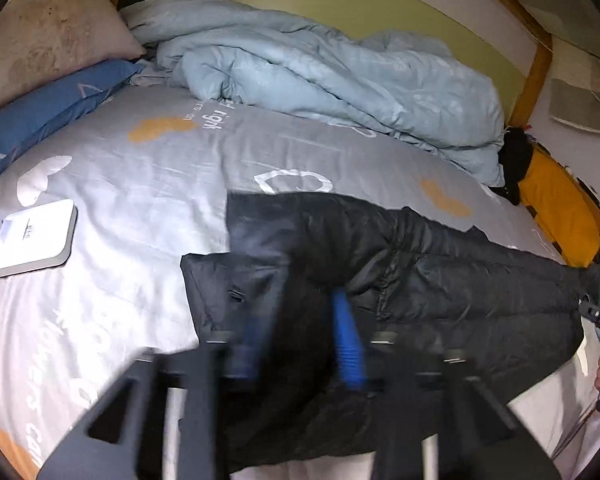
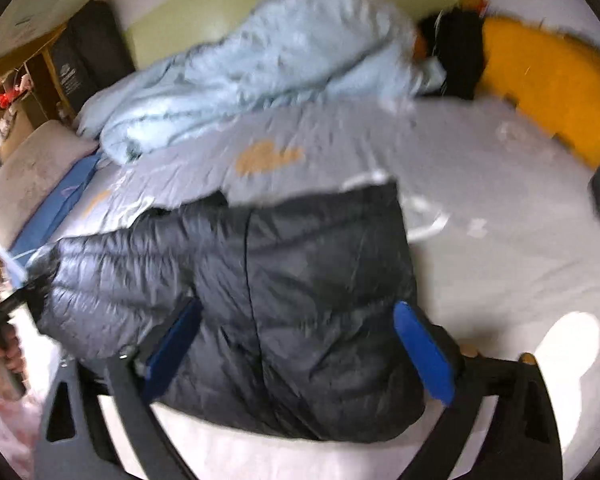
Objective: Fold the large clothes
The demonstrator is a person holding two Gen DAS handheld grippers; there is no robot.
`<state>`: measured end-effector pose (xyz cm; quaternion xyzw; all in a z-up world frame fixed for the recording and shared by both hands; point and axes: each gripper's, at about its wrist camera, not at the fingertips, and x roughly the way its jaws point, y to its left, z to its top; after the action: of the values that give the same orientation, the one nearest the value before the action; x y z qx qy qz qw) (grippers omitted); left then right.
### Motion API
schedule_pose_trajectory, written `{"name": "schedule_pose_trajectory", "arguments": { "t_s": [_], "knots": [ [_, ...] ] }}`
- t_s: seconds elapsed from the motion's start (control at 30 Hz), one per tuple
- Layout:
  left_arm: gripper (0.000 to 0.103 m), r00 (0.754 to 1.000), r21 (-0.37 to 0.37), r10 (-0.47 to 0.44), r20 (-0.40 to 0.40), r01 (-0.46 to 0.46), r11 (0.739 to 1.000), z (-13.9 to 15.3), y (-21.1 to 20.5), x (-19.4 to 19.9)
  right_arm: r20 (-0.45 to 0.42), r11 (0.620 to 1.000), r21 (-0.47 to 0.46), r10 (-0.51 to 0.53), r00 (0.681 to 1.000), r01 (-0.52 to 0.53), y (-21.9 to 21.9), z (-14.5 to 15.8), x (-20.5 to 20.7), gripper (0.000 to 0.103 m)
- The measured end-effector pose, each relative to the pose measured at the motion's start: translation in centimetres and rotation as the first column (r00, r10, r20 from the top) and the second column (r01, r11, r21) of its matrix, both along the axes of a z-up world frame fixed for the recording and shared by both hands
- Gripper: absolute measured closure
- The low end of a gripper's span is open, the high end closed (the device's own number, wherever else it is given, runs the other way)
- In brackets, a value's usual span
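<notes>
- Lying across the near half of the grey printed bedsheet (image 1: 148,168), the black puffer jacket (image 1: 440,280) stretches sideways along the edge of the bed, and in the right wrist view we see its quilted body (image 2: 300,280) doubled over on itself.
- We hold the left gripper (image 1: 296,332) low over the jacket's near edge; its blue fingers (image 1: 350,344) stand a modest gap apart with dark fabric between and beneath them, but the motion blur keeps us from telling whether they pinch it or merely rest on it.
- We see the right gripper (image 2: 300,356) spread wide, its blue fingers (image 2: 424,356) standing on either side of the jacket's folded bulk, the fabric lying between them without being squeezed.
- In the left wrist view the right gripper shows at the far right edge, at the jacket's end.
- A crumpled light blue duvet (image 1: 320,68) is heaped along the far side of the bed against the wall.
- A beige pillow (image 1: 48,40) sits on a blue pillow (image 1: 56,108) at the head end.
- A white flat device (image 1: 36,236) rests on the sheet, well apart from the jacket.
- A mustard yellow cloth (image 2: 552,80) lies at the foot end beside a black item (image 2: 460,52).
</notes>
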<state>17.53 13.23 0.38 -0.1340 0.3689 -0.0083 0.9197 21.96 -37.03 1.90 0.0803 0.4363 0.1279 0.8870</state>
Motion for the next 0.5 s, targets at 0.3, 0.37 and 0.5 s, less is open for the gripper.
{"name": "schedule_pose_trajectory", "arguments": {
  "t_s": [0.3, 0.37, 0.5],
  "knots": [
    [0.1, 0.995, 0.027, 0.023, 0.095, -0.026, 0.999, 1.8, 0.0, 2.5, 0.204, 0.984, -0.092, -0.129, 0.97, 0.15, 0.0, 1.1, 1.1, 0.103],
    [0.1, 0.996, 0.043, 0.039, 0.079, -0.043, 0.998, 1.2, 0.3, 3.5, 0.158, 0.983, -0.109, -0.127, 0.979, 0.145, 0.1, 0.5, 2.3, 0.102],
    [0.099, 0.998, 0.012, 0.05, 0.024, -0.051, 0.999, -0.6, 1.1, 4.3, 0.069, 0.994, -0.04, -0.103, 0.992, 0.106, -0.6, 0.4, 2.5, 0.079]
  ]
}}
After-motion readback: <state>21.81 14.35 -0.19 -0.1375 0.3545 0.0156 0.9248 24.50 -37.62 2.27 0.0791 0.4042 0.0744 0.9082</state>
